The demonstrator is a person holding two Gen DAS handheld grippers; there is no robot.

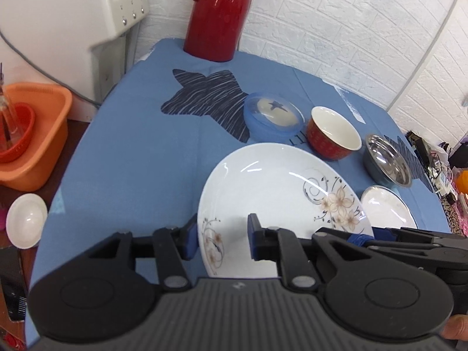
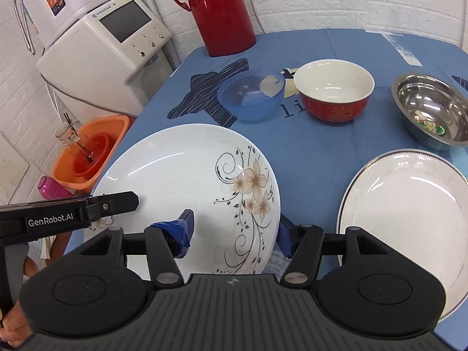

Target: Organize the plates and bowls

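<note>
Two hand-held grippers meet at the near rim of a white flowered plate [image 2: 187,181] on a table under a blue cloth [image 2: 321,158]. The left gripper [image 1: 223,238] has its blue-padded fingers apart, one on each side of the plate's left edge; the right gripper [image 2: 234,234] straddles the plate's right edge the same way, also spread wide, though whether either pad actually touches the china is hard to tell. Just right of the flowered plate lies a second white plate [image 2: 409,222] with a dark rim line. Beyond the flowered plate stand three bowls in a row: a blue plastic bowl [image 2: 251,96], a red bowl [image 2: 333,93] with a white inside, and, farthest right, a steel bowl [image 2: 433,111]. Behind the blue bowl, at the table's far edge, stands a red jug [image 2: 222,11]. Left of the plate, off the table, sits an orange basin [image 2: 96,152].
</note>
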